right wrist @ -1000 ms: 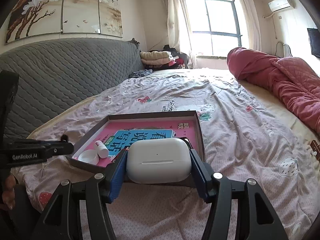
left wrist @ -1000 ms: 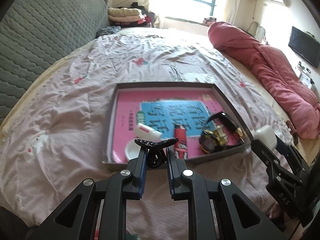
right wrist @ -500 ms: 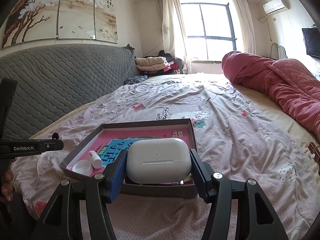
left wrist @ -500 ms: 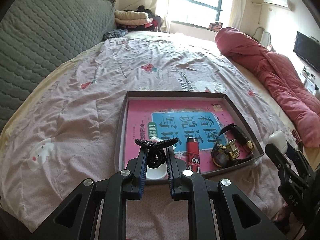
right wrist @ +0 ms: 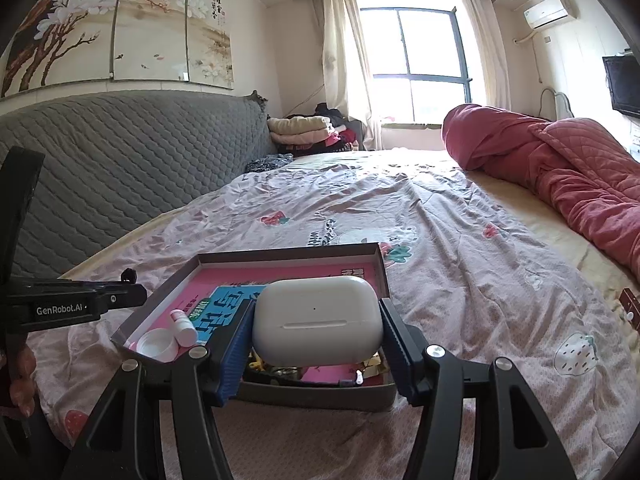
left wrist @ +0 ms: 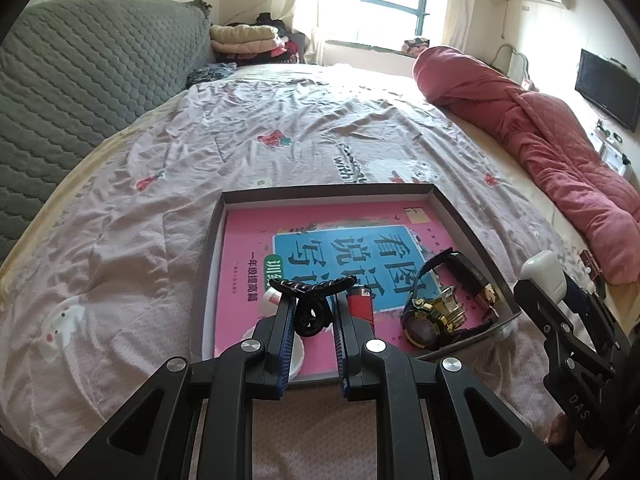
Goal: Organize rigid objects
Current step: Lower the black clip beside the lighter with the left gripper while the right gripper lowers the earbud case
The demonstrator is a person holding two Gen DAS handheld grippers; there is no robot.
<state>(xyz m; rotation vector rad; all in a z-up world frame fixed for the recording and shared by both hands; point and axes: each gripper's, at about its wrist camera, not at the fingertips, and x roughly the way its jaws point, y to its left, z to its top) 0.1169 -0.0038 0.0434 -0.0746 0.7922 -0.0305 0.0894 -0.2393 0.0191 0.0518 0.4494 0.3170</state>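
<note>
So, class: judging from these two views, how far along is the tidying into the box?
Done: the watch, lighter, small bottle and cap lie in the box.
In hand: the left gripper holds a hair clip; the right gripper holds an earbud case.
Left: setting both into the box.

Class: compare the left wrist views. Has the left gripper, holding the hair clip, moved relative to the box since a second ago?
Yes. The left gripper with the hair clip has shifted right and forward, from the box near rim to over its inside.
</note>
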